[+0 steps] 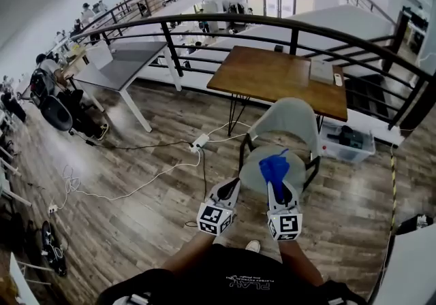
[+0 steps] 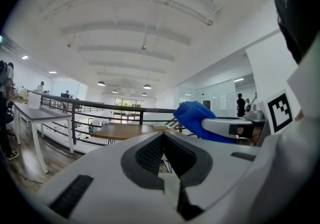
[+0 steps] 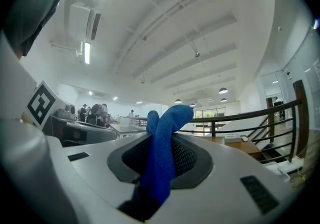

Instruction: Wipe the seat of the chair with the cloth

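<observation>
Head view, chair: a chair with a grey padded seat [image 1: 255, 173] and a black metal frame stands just ahead of the person, on the near side of a brown wooden worktop [image 1: 272, 75].
Head view, cloth: the bright blue microfibre cloth [image 1: 275, 167] pokes out of the right gripper [image 1: 282, 192] over the near right part of the seat. Whether it touches the seat cannot be told.
Head view, other hand: the left gripper [image 1: 230, 189] hangs by the seat's near left edge, carrying nothing.
Left gripper view, jaws: the left gripper [image 2: 163, 140] has its jaws drawn together with nothing between them. The cloth [image 2: 192, 114] shows off to the right.
Right gripper view, jaws: the right gripper [image 3: 162, 144] is clamped on a fold of the cloth [image 3: 167, 123], whose free end stands up past the tips.
Progress: the cloth is in hand and brought to the chair. No wiped patch shows, so I judge the wiping of the seat is all left to do.
</observation>
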